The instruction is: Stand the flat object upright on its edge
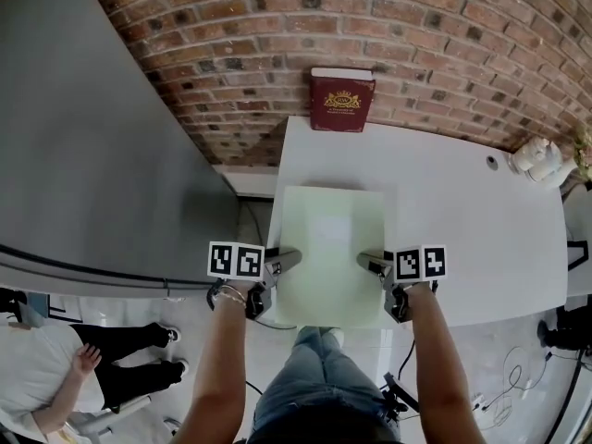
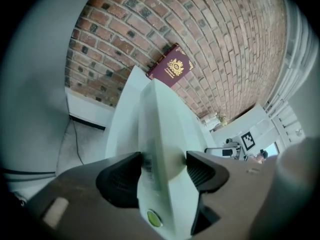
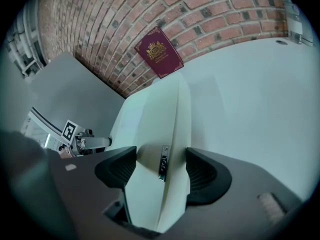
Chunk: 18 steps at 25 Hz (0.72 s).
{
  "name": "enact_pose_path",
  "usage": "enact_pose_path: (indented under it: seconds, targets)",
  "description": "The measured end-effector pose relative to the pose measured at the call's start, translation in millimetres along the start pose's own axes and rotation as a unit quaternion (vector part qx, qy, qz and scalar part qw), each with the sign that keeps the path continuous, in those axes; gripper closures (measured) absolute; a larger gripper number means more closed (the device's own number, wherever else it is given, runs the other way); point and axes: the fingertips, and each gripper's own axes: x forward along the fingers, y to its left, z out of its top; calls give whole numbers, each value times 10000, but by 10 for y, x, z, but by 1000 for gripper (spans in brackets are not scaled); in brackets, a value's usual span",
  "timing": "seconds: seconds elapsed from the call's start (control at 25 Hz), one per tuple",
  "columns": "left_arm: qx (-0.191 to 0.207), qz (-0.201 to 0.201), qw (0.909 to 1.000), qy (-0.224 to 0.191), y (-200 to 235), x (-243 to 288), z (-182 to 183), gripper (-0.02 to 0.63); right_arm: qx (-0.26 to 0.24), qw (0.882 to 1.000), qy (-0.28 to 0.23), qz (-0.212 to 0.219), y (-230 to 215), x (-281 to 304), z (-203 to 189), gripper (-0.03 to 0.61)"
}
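Note:
A pale green flat case (image 1: 331,248) lies face up on the white table (image 1: 462,211), its near edge at the table's front edge. My left gripper (image 1: 282,262) is shut on its left side edge and my right gripper (image 1: 375,265) on its right side edge. In the left gripper view the case (image 2: 160,119) runs away between the two black pads of the left gripper (image 2: 162,171). In the right gripper view the seamed edge of the case (image 3: 160,114) sits between the pads of the right gripper (image 3: 161,166). Whether the case is lifted off the table I cannot tell.
A maroon book (image 1: 340,100) stands upright against the brick wall (image 1: 444,35) behind the table. White objects (image 1: 541,160) sit at the table's back right corner. A grey panel (image 1: 92,137) rises at the left. A person sits at lower left (image 1: 55,368).

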Motion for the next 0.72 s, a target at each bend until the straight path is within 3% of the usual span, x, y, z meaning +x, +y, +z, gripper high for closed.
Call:
enact_pose_path:
  seconds: [0.72]
  targets:
    - [637,26,9968,-478,-462,-339,463,321,-300,9979,-574,59,336,-412,386,268]
